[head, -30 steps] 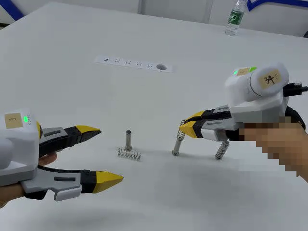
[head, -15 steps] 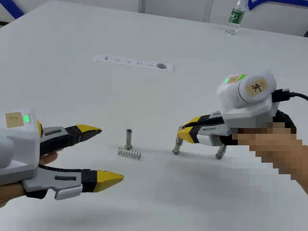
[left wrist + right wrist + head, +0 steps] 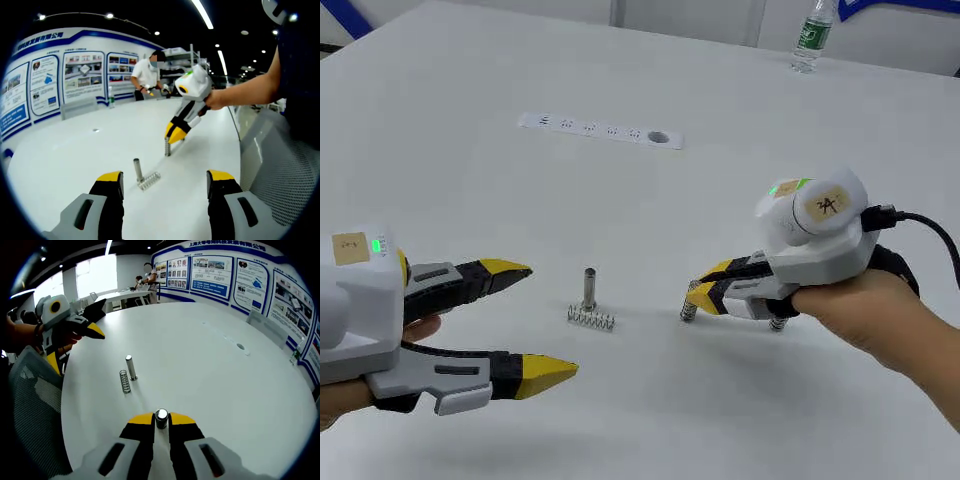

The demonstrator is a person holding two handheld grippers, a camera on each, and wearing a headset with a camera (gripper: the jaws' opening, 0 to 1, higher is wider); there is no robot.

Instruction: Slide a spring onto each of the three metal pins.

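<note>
Right gripper [image 3: 700, 290] low around middle pin [image 3: 161, 415]

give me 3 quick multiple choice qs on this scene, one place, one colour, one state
1. Where is the loose spring?
A flat on the table beside the bare pin
B threaded on that pin
C inside a cup

2. Bottle label colour?
A red
B yellow
C green

3. The left gripper is
A shut on a pin
B open
C shut on a spring

Answers: 1 A, it lies by the pin's foot; 2 C, a green band shows; 3 B, its jaws stand wide apart.
</note>
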